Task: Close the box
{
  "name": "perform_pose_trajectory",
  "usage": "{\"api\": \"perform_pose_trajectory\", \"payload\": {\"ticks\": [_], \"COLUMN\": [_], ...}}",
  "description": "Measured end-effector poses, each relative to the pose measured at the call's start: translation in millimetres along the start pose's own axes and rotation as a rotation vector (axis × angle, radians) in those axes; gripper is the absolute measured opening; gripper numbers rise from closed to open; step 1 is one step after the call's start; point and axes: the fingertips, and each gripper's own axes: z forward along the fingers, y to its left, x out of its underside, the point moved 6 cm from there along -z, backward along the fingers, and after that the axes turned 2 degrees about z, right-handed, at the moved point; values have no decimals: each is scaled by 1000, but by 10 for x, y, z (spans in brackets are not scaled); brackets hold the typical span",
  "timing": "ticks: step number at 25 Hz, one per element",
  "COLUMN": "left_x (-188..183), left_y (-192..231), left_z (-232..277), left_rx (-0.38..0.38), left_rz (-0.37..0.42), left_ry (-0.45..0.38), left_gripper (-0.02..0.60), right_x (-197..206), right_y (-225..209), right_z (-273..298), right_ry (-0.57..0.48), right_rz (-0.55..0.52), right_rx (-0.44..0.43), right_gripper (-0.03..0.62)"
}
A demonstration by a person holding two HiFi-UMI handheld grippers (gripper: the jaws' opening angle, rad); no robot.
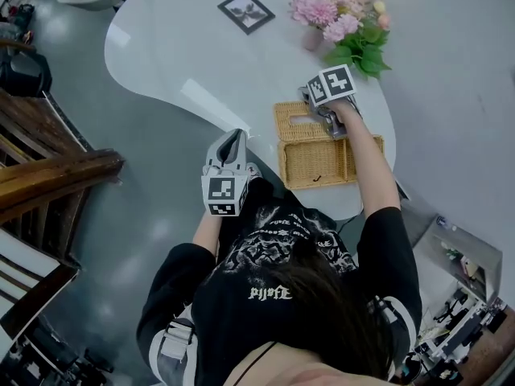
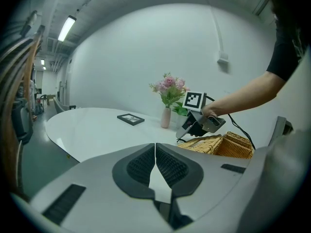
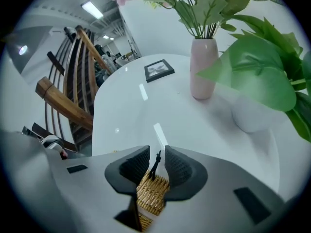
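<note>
Gripping the rim of the lid (image 1: pixel 302 121), the right tool (image 1: pixel 320 112) stands over the far side of the box (image 1: pixel 318 163), its jaws set narrow with the woven rim filling the gap between the pads. The right gripper view confirms this: wicker sits between the two jaws of that tool (image 3: pixel 156 166), and a thin black loop (image 3: pixel 155 164) stands upright in the same gap. The box rests on the white counter (image 1: pixel 185 47), close to the edge nearest the person and toward the counter's right end. It is open: the base shows an empty woven interior, and the lid lies back on the far side of the base, toward the vase (image 1: pixel 312 37). The vase holds pink flowers (image 1: pixel 330 6) and green leaves and stands just beyond the lid. A dark picture frame (image 1: pixel 246 11) lies flat on the counter, well apart from the box. The left tool (image 1: pixel 234 135) is held off the counter's near edge, to the left of the box and not touching it. Its jaws (image 2: pixel 155 152) meet at the tips with nothing between them. The person's right arm reaches out above the box.
</note>
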Motion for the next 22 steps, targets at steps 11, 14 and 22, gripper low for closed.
{"api": "perform_pose_trajectory", "payload": {"ticks": [11,14,22], "left_x": [-33,-26,-26], "left_y": [280,317,211], "left_z": [-86,-65,17], "left_rx": [-49,-55,-8], "left_rz": [-53,-64,-47], "left_ry": [-92,-96,-92], "left_gripper": [25,25,25], "right_x": [-64,-92,-135], "right_y": [-6,-19,20], "right_z": [145,143,10], "right_ry": [122,106,50], "right_rz": [-54,-22,-51], "right_rx": [-31,-45,-45], "right_gripper": [44,41,38]}}
